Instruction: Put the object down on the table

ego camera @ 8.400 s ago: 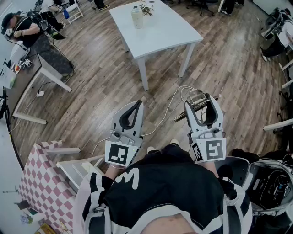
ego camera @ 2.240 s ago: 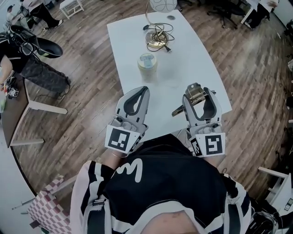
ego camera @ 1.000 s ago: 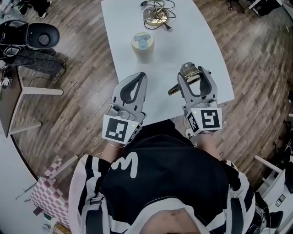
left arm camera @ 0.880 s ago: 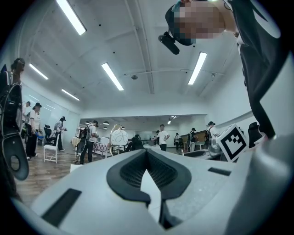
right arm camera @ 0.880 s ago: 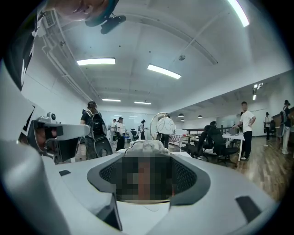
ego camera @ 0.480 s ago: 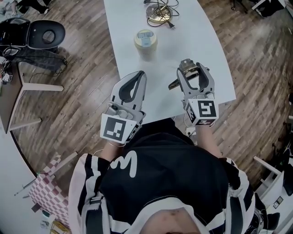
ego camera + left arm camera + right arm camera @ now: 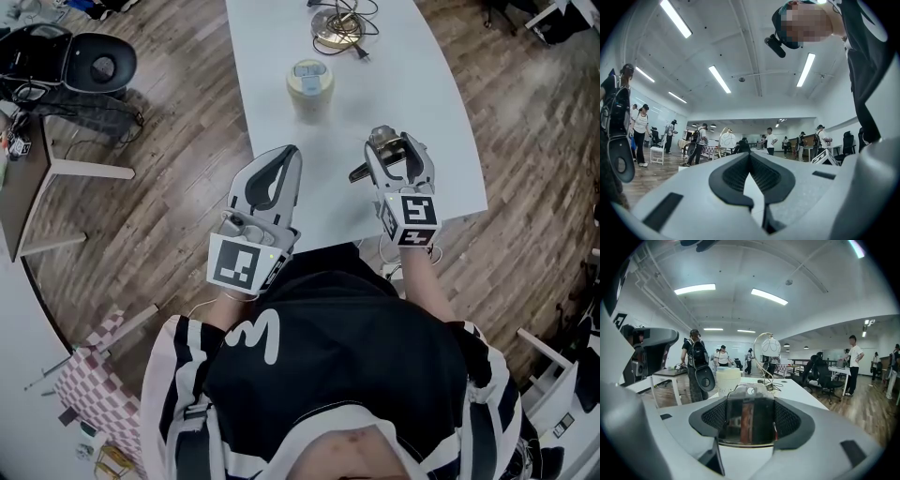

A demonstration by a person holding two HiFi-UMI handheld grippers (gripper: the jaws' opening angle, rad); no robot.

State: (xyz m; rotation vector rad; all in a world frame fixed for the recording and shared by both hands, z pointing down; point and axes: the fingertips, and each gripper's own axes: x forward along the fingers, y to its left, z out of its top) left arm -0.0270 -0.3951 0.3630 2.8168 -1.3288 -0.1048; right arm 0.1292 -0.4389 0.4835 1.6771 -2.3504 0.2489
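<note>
- Gripping a small metal object (image 7: 384, 141) in narrow jaws, the right tool (image 7: 394, 152) hangs over the near part of the white counter (image 7: 422, 84). The right gripper view shows the piece wedged upright between the pads, its shiny cap on top.
- The left tool (image 7: 284, 159) is closed tip to tip on nothing. It sits at 9 o'clock from the right one, about over the counter's left edge.
- From where I stand I cannot tell whether the object touches the counter or hangs above it. If the jaws part too high, it drops, and a hard metal piece would likely bounce or skid on that smooth top.
- The counter's near edge lies close at 6 o'clock from the right tool. A bounce that way could carry the object onto the wooden floor (image 7: 169, 206).
- A dark lever (image 7: 357, 174) juts from the object toward 9 o'clock. If it lands first, the piece may tip or twist in the pads.
- A lidded cream cup (image 7: 310, 86) stands apart at 11 o'clock, and a lamp base with coiled cord (image 7: 337, 30) stands farther off at 12. Reaching deeper to avoid the edge would bring the tool toward the cup, and a careless swing could knock it.
- If the jaws open only a little, the pads might drag the object along when the tool lifts away and topple it.
</note>
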